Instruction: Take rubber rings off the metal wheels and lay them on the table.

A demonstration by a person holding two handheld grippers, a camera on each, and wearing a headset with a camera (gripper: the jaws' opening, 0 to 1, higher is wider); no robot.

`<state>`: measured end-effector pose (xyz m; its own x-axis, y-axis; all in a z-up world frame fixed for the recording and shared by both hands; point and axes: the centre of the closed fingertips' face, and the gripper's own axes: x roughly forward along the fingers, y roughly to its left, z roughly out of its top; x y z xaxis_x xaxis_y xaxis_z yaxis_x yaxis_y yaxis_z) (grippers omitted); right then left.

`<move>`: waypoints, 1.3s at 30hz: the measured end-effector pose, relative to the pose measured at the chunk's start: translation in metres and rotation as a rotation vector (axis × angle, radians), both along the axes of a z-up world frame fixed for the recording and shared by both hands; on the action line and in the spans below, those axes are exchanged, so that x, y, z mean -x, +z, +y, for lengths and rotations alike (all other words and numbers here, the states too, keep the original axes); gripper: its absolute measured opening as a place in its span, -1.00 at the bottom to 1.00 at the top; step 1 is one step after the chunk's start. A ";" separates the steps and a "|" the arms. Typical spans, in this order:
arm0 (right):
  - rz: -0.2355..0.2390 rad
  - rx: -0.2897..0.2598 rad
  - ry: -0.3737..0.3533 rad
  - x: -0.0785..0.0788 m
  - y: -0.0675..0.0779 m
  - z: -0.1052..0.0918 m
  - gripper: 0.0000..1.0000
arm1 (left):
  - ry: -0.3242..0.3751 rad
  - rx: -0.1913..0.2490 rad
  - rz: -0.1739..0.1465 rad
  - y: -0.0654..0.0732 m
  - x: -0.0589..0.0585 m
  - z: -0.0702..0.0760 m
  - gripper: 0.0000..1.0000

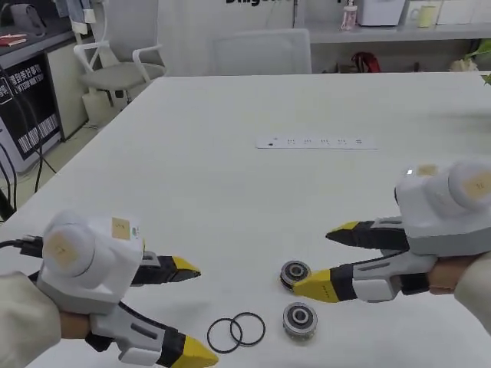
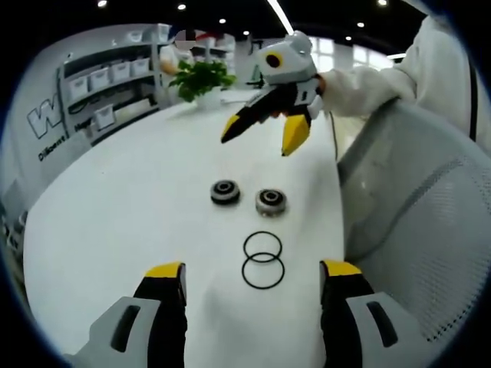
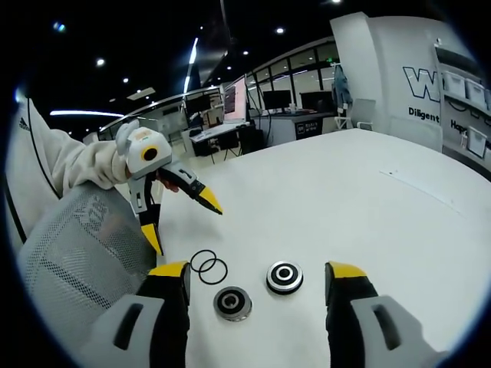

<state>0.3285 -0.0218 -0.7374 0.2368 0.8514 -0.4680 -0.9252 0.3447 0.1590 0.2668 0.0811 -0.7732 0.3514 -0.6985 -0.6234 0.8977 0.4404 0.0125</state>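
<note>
Holding my left gripper (image 1: pixel 203 313) at about 8 o'clock in the head view, I have its yellow-tipped jaws spread wide apart with nothing between them. At 3 o'clock from its lower tip, just beside it, the two rubber rings (image 1: pixel 236 331) lie flat on the white table (image 1: pixel 230 176), overlapping each other and free of any wheel. In the left gripper view they sit straight ahead, centred between my own jaws.

Right of the rings, at their 3 o'clock, the nearer metal wheel (image 1: pixel 299 318) rests flat on the table. The farther metal wheel (image 1: pixel 295 273) lies near it, at its 12 o'clock, the two apart from each other.

My right gripper (image 1: pixel 313 259) reaches in from 4 o'clock, its jaws also parted and holding nothing. Its lower yellow tip is right against the farther wheel's edge; whether it touches, I cannot tell. Far off at 12 o'clock a white socket strip (image 1: pixel 316 142) is set into the tabletop.
</note>
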 end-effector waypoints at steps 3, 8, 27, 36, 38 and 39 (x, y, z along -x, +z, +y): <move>0.005 0.024 0.002 0.001 -0.007 -0.003 0.43 | 0.003 0.001 0.000 0.000 -0.001 0.000 0.44; 0.016 0.055 0.003 0.002 -0.017 -0.007 0.55 | 0.001 0.004 -0.002 0.001 -0.001 -0.001 0.44; 0.037 0.075 -0.012 0.005 -0.021 -0.011 0.67 | 0.025 0.100 -0.099 0.054 -0.019 -0.019 0.54; 0.039 0.063 -0.027 0.002 -0.019 -0.013 0.63 | 0.017 0.111 -0.157 0.082 -0.038 -0.031 0.52; 0.039 0.060 -0.032 0.001 -0.019 -0.014 0.62 | 0.009 0.105 -0.167 0.083 -0.043 -0.035 0.51; 0.040 0.060 -0.033 0.000 -0.019 -0.014 0.61 | 0.004 0.105 -0.170 0.084 -0.045 -0.037 0.51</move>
